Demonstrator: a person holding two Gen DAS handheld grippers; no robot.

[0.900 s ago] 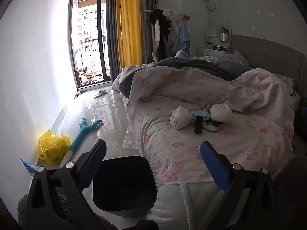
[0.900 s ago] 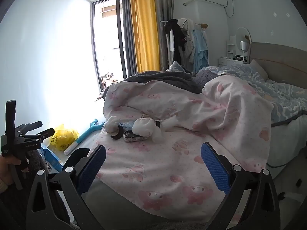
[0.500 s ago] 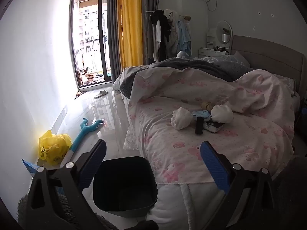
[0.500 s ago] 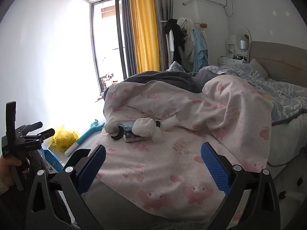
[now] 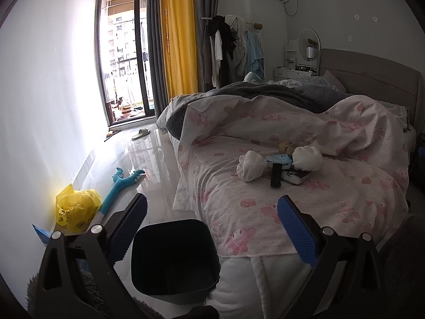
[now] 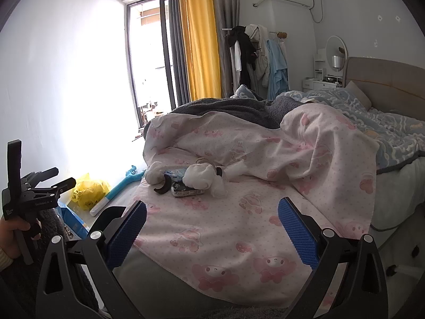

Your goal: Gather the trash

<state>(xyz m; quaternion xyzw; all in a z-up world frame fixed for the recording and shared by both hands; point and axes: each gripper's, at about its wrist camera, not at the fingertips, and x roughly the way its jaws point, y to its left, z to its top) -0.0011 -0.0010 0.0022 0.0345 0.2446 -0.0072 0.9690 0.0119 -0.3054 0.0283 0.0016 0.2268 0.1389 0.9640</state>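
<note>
Trash pile (image 5: 279, 163) sits mid-bed on the pink printed blanket (image 5: 305, 207), well ahead of both grippers: two crumpled white tissue wads (image 5: 251, 166), a blue-white wrapper pack (image 5: 279, 158), a black stick-shaped item (image 5: 275, 175), and a small printed packet (image 6: 187, 191) at the near edge. The wads look light and soft and should squash under the pads, so pinch across the bulk; the packet is likely thin and slippery, so take it by an edge. The black item looks stiff; grip across its short side. Dark bin (image 5: 174, 260) stands on the floor at the bed's near left corner. Yellow bag (image 5: 75, 210) lies far left by the wall. Left gripper (image 5: 211, 228) is wide and empty, over the bin. Right gripper (image 6: 212, 230) is wide and empty, above the blanket.
</note>
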